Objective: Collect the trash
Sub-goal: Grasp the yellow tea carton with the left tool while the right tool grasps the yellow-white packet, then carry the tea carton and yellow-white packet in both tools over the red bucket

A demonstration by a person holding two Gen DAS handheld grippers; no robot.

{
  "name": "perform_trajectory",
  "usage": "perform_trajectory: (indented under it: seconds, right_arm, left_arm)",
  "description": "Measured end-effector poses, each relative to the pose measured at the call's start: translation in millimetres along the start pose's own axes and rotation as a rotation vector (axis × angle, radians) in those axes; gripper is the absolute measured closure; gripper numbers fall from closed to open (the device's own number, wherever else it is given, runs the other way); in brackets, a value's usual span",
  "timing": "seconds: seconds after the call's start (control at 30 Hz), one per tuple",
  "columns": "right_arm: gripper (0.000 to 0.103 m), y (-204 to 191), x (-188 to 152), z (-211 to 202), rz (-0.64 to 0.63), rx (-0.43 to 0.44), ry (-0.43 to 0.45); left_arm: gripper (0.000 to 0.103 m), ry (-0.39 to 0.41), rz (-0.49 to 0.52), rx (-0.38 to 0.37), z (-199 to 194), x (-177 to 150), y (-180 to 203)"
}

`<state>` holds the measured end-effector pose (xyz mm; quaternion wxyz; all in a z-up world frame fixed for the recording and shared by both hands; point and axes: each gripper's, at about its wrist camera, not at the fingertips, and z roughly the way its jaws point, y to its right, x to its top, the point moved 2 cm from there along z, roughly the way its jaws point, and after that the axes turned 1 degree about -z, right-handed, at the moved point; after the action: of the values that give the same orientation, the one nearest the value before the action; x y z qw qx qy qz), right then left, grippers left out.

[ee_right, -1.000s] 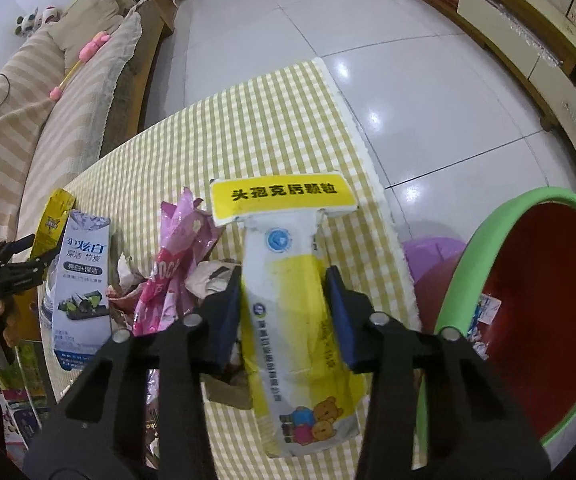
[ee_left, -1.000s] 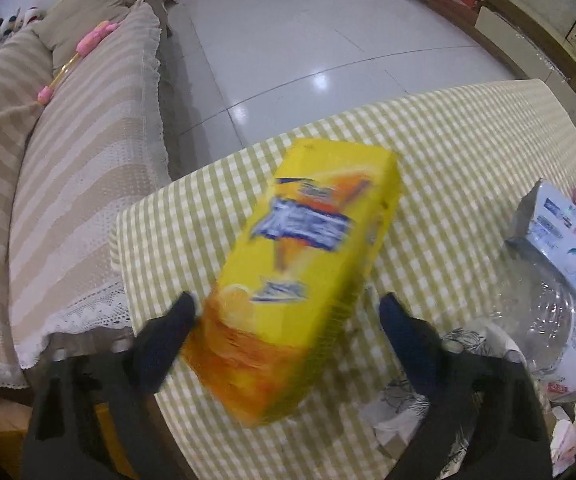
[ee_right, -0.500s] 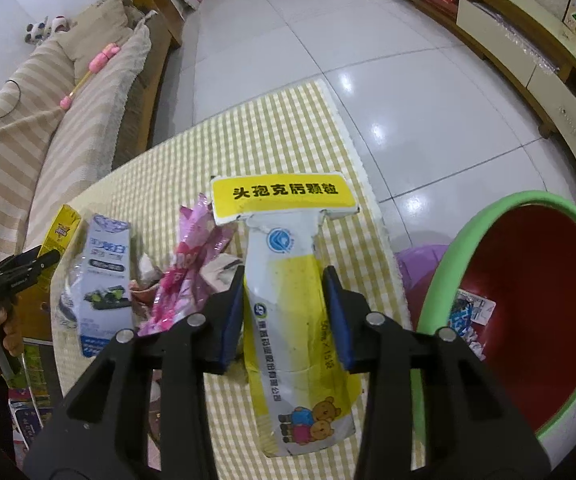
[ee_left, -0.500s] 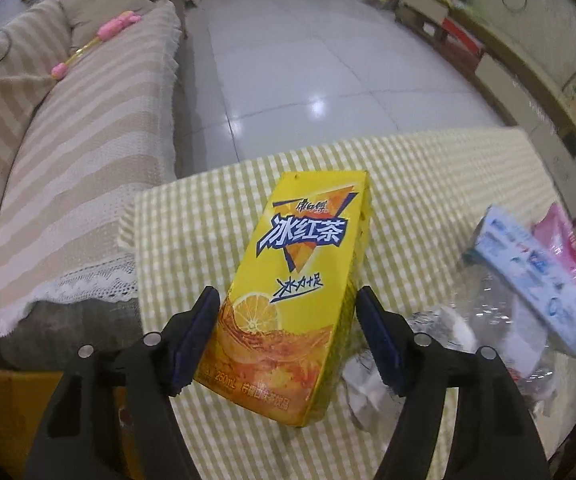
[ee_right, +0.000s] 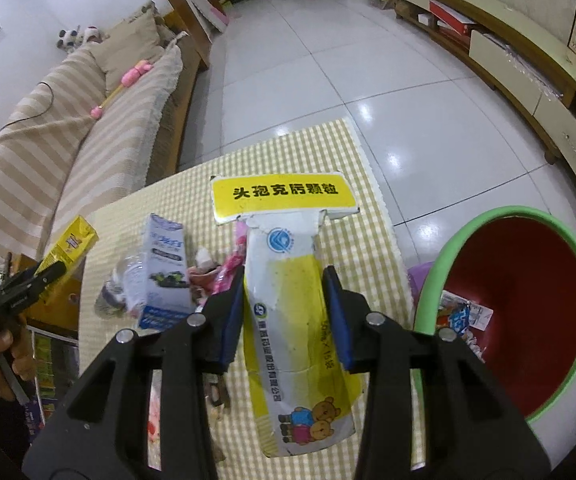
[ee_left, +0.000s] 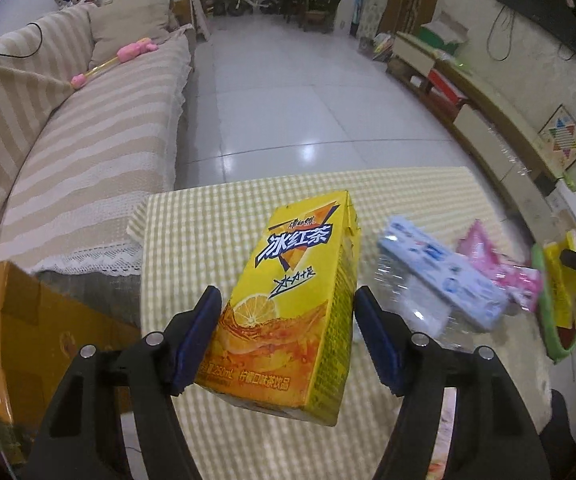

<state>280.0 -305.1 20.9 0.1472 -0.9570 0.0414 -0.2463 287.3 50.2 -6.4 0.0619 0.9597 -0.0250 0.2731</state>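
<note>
Beyond your right fingers [ee_right: 284, 308] sits the bin [ee_right: 515, 308], to their right beside the bench [ee_right: 367, 184]. They are clamped on the flattened medicine box [ee_right: 291, 320]. Your left fingers [ee_left: 288, 340] grip the tea carton [ee_left: 288, 300] above the bench.

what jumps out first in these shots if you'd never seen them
A bright yellow iced-tea carton fills the left wrist view, clamped in the left gripper above the checked tablecloth. In the right wrist view, the right gripper grips a flattened white-and-yellow medicine box, with a green-rimmed red bin just to its right.
</note>
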Motion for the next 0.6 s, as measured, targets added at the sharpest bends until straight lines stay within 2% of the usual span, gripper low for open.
perform_trajectory:
  seconds: [0.17,0.2,0.23,0.4,0.53,0.57,0.6]
  right_arm:
    - [0.066,-10.4,-11.5,-16.3,-0.013,0.033,0.014]
    - [0.066,-11.4,-13.1,-18.9,-0.017,0.037,0.016]
    - [0.066,-12.9,-16.4,-21.5,-0.021,0.042,0.019]
    - [0.066,-18.2,-34.7,-26.7,-0.034,0.061,0.02]
    - [0.066,-21.8,-46.5,-24.7,-0.044,0.072,0.004]
    - [0.066,-21.6,-48.6,-24.8,-0.045,0.073,0.002]
    - [0.066,-21.3,-49.8,-24.9,-0.046,0.074,0.001]
  left_arm:
    - [0.039,0.01,-0.016,-0.058,-19.4,-14.3,17.6]
    - [0.044,0.011,-0.018,-0.065,-22.4,-17.1,20.2]
    - [0.063,0.009,-0.014,-0.071,-25.1,-20.5,24.0]
    - [0.07,0.007,-0.01,-0.083,-32.5,-34.5,36.8]
    - [0.07,-0.018,-0.027,-0.076,-32.2,-44.9,38.5]
    - [0.068,-0.024,-0.032,-0.067,-31.1,-48.4,36.7]
    - [0.055,-0.033,-0.042,-0.061,-30.5,-52.3,34.7]
